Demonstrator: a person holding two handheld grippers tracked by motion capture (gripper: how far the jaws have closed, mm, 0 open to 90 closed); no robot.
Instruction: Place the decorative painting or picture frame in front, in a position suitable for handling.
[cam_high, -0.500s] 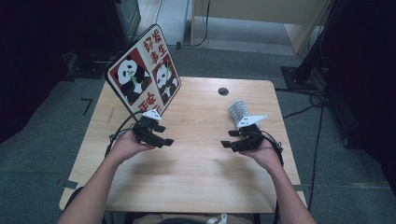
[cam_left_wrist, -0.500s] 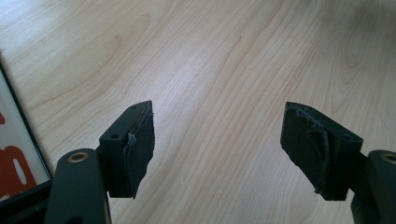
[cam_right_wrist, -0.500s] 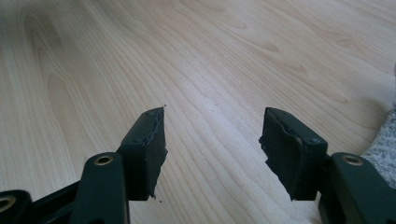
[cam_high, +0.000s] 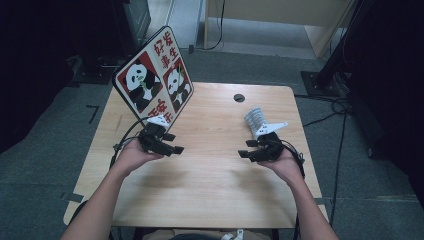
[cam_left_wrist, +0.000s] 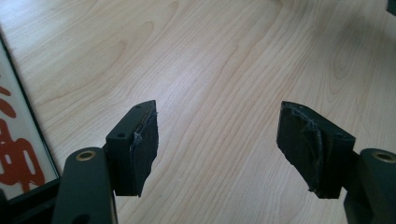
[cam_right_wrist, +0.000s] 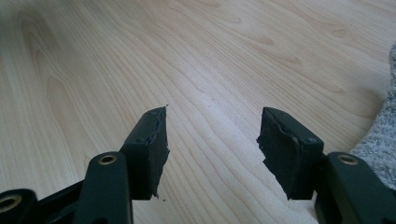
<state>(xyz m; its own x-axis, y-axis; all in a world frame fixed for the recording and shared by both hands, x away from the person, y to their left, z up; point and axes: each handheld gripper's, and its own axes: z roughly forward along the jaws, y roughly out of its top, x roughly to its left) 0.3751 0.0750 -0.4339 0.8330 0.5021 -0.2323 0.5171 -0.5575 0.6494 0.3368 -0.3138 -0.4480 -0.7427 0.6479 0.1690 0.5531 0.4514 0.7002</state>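
Start of job, nothing picked up yet. Left tongs (cam_high: 176, 143) and right tongs (cam_high: 247, 149) both apart, empty, low over bare bench (cam_high: 210, 200). Panda sign board (cam_high: 152, 80) stands tilted just behind left tongs; grey ribbed cloth (cam_high: 255, 119) just beyond right. Next, probably: each reaches to nearest thing, w/ jaws wide.

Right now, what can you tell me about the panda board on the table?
The panda board is a flat rectangular panel with a dark frame. Its face shows two pandas on red and white squares, with red Chinese characters. It stands tilted at the wooden table's far left corner, its top overhanging the edge. Its lower edge sits just behind the left gripper; whether they touch I cannot tell.
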